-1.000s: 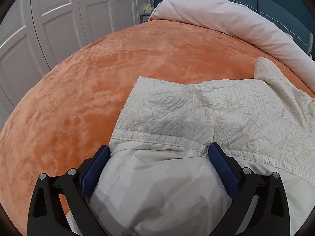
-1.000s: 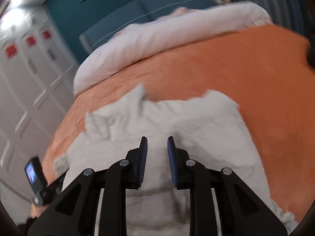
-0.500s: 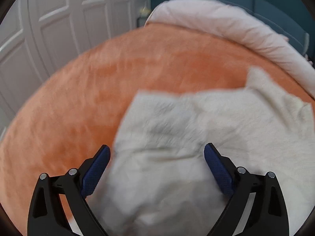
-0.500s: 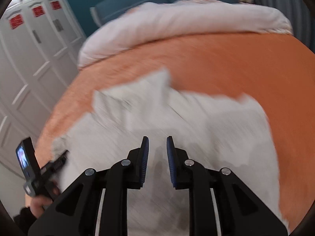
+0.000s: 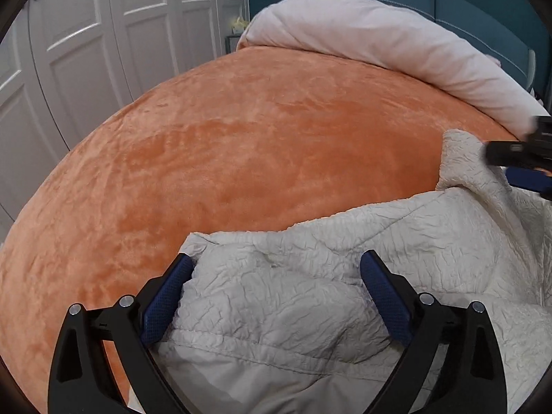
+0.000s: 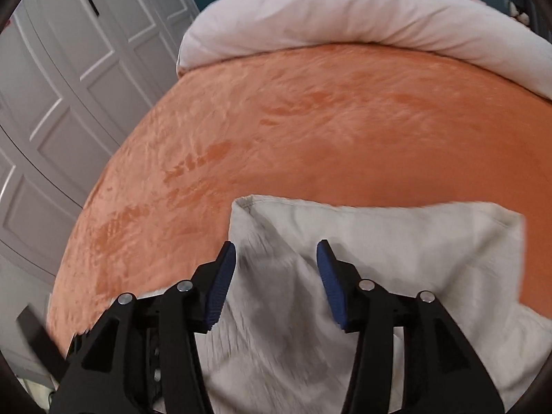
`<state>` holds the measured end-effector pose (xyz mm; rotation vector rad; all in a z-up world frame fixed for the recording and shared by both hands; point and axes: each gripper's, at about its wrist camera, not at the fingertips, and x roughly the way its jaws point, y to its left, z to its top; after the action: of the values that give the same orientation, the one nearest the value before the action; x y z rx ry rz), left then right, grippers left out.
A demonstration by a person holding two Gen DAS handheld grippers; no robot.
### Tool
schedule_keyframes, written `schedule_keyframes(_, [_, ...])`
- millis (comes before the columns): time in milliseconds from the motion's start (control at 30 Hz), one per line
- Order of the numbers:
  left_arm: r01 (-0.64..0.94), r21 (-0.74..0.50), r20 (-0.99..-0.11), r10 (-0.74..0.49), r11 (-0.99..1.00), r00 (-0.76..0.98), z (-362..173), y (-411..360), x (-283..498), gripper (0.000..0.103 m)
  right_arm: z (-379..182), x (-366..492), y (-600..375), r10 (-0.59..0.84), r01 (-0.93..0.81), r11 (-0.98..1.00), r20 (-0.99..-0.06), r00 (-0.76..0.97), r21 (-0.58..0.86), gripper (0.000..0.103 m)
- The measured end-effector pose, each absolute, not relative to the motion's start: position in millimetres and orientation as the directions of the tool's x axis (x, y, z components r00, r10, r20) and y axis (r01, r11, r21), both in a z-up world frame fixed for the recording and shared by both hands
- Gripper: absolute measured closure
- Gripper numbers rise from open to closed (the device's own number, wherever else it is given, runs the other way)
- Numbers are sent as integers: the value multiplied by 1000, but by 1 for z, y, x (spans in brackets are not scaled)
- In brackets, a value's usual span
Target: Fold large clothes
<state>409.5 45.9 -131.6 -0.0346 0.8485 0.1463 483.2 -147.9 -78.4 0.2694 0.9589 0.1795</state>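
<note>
Wardrobe doors: white panelled, at nine to eleven o'clock in both views, well apart from the work.

Orange bedspread: plush, covers the bed; bears the garment.

Left gripper: jaws wide apart, nothing clamped. Blue pads straddle a puffed fold of cloth at six o'clock; whether the pads press on it I cannot tell.

Cream garment: large, crinkled, padded-looking piece, lying on the bedspread at five to six o'clock of the left view, one corner sticking up at three o'clock. Partly folded, I judge, with a smooth lining showing at the bottom edge.

White duvet: rolled along the head of the bed, twelve to two o'clock.

Right gripper: jaws apart, empty, over the garment's near corner at six o'clock of its own view; also visible at three o'clock of the left view. This view is blurred over the cloth.

Risks, as judged:
- Neither gripper holds the cloth; the puffy fold may spring open.
- A pinch taken now could catch only the top layer, so the layers part when lifted.
- Plush bedspread may drag the underside and skew the edges.
- The raised corner may tuck under unnoticed.
</note>
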Motion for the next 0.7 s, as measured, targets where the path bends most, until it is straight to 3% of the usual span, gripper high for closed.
schedule_keyframes(33, [-144, 24, -750, 113, 989, 652, -132, 46, 409, 7, -84, 489, -144, 275, -39, 952, -790, 548, 304, 58])
schedule_keyframes(67, [-145, 19, -750, 110, 989, 653, -134, 47, 409, 7, -88, 492, -142, 283, -50, 951, -793, 539, 306, 88])
schedule_keyframes(100, [-146, 12, -749, 106, 989, 654, -134, 47, 408, 7, -91, 495, -140, 308, -80, 946, -788, 533, 315, 98])
schedule_keyframes(367, [-153, 21, -744, 118, 988, 658, -137, 47, 409, 5, -118, 491, -190, 349, 74, 864, -700, 623, 497, 97])
schedule_keyframes(433, [-154, 26, -745, 122, 988, 656, -138, 47, 410, 5, -102, 476, -204, 304, 122, 836, -636, 710, 535, 100])
schedule_keyframes(500, [-155, 29, -744, 125, 988, 657, -139, 46, 409, 5, -83, 447, -241, 171, 237, 780, -561, 810, 580, 98])
schedule_keyframes(533, [-155, 29, -744, 125, 988, 656, -139, 46, 410, 5, -80, 437, -262, 197, 236, 732, -530, 824, 640, 98])
schedule_keyframes(600, [-156, 36, -743, 131, 987, 656, -140, 46, 410, 5, -75, 410, -297, 207, 256, 689, -522, 828, 679, 97])
schedule_keyframes(700, [-155, 45, -749, 136, 987, 649, -138, 46, 411, 5, -71, 363, -324, 166, 266, 746, -557, 814, 611, 96])
